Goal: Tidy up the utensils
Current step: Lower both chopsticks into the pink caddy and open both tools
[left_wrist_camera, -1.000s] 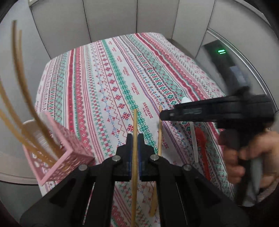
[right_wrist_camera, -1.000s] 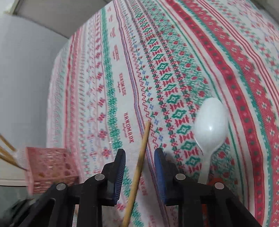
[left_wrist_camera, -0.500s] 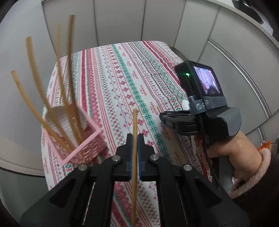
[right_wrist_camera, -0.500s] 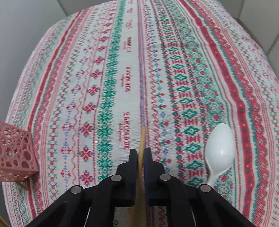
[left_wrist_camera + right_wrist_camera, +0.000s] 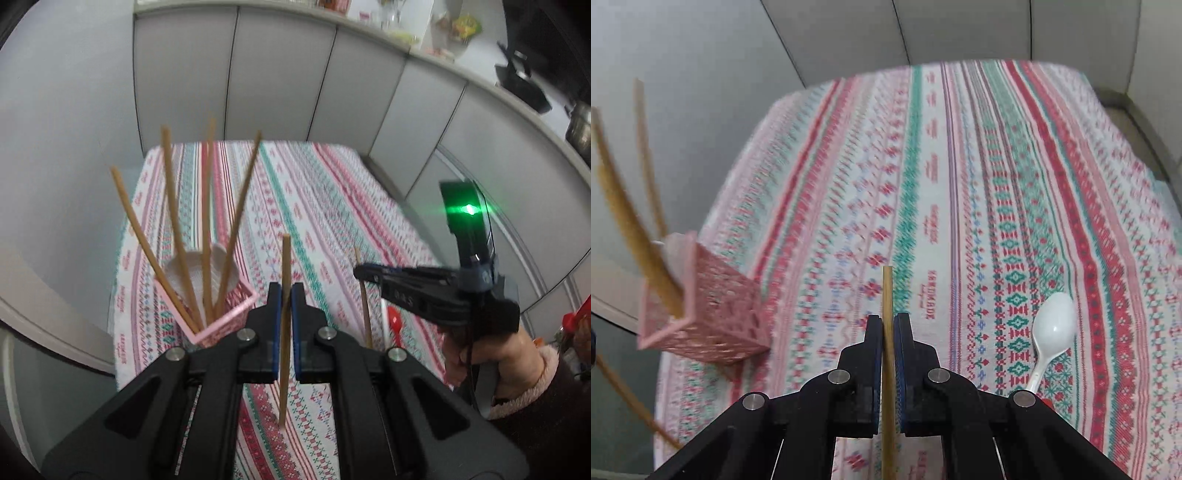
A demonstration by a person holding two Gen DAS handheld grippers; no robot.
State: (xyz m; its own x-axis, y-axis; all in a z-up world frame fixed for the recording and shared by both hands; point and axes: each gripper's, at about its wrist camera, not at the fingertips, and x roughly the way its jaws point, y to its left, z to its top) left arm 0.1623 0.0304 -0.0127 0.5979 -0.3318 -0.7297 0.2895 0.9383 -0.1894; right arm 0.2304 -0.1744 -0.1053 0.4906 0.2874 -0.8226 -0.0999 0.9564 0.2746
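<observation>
My left gripper [image 5: 284,295] is shut on a wooden chopstick [image 5: 284,266] and holds it upright above the striped tablecloth. My right gripper [image 5: 887,325] is shut on another wooden chopstick [image 5: 887,295], lifted off the cloth; it also shows in the left wrist view [image 5: 364,295]. A pink perforated holder [image 5: 229,317] with several chopsticks [image 5: 173,229] standing in it sits at the table's left edge, just left of my left gripper. It shows at the left in the right wrist view [image 5: 705,314].
A white plastic spoon [image 5: 1052,332] lies on the cloth right of my right gripper. A red spoon [image 5: 394,323] lies beside it. The patterned tablecloth [image 5: 960,166] covers the table. Grey cabinet panels [image 5: 277,74] stand behind.
My right gripper closed on its chopstick and lifted it off the cloth. My left gripper rose with its chopstick and the pink holder now sits closer to it.
</observation>
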